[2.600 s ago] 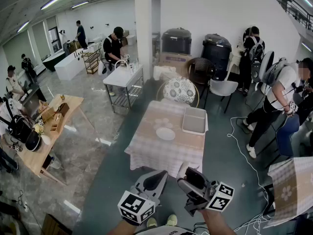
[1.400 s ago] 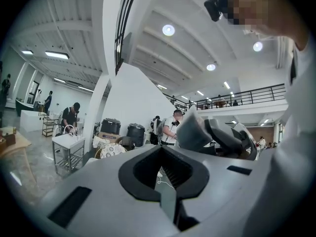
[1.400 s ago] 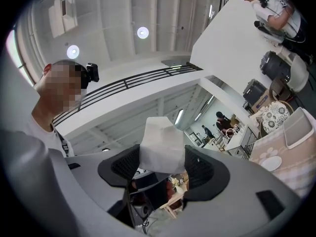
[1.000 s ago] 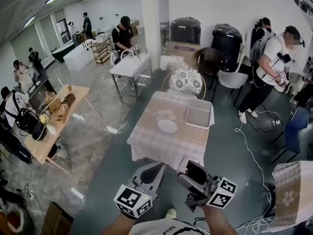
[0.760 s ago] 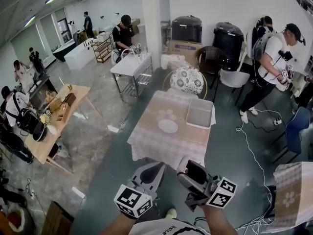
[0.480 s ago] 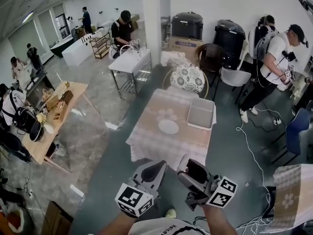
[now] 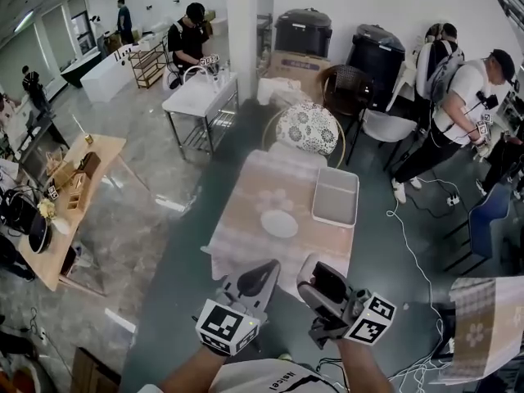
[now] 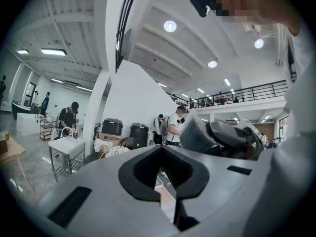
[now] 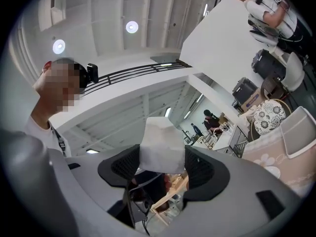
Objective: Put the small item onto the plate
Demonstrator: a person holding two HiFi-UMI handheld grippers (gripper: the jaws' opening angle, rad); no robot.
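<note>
A white plate (image 7: 279, 223) lies on a table with a checked cloth (image 7: 246, 240) ahead of me, beside a grey tray (image 7: 335, 196). Both grippers are held up short of the table's near edge. My right gripper (image 7: 309, 267) (image 9: 163, 157) is shut on a small white block (image 9: 162, 143), which sticks out above the jaws. The left gripper view shows this block (image 8: 195, 130) off to the right. My left gripper (image 7: 260, 277) (image 8: 165, 171) is shut with nothing in it.
A patterned round chair (image 7: 310, 128) stands at the table's far end, with black bins (image 7: 303, 33) behind it. A wooden table (image 7: 61, 199) is at the left and a metal table (image 7: 199, 97) behind. A person (image 7: 458, 105) stands at the right, near cables (image 7: 401, 219) on the floor.
The table with the plate has come a little nearer and lower in the head view. Both grippers keep their places, and the right one still holds the white block.
</note>
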